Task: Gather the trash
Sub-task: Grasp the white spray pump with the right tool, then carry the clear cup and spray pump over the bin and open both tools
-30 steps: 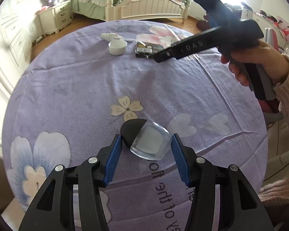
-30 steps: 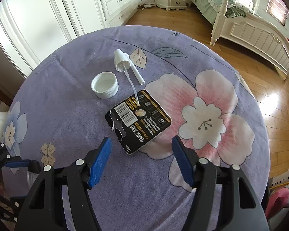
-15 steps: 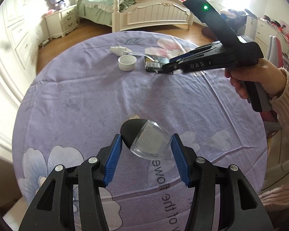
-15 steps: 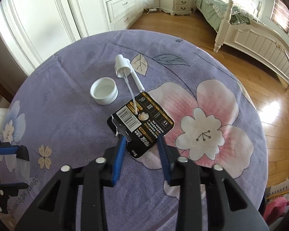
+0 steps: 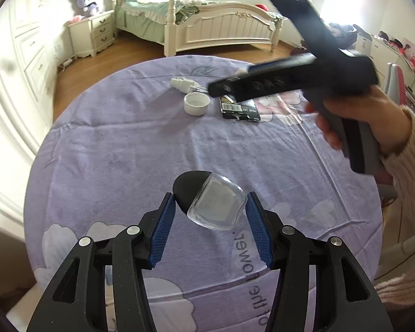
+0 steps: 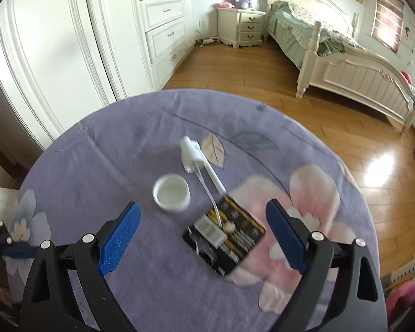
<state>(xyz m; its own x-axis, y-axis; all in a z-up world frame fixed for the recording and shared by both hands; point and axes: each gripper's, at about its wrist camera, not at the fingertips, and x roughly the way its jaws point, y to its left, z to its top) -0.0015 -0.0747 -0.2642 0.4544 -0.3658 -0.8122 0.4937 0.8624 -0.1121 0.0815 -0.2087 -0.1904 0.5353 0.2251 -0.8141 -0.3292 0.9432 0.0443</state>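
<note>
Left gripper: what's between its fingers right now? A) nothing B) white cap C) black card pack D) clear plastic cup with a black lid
D: the left gripper pinches a clear plastic cup with a black lid, while the white cap and black card pack lie far across the table.

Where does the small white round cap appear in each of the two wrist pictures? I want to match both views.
Left wrist view: the white cap lies far up the purple tablecloth, left of the black package.
Right wrist view: the white cap lies near the picture's centre, upper left of the black package.
Shared landmark: the white spray nozzle, on the cap's far side in both.
</note>
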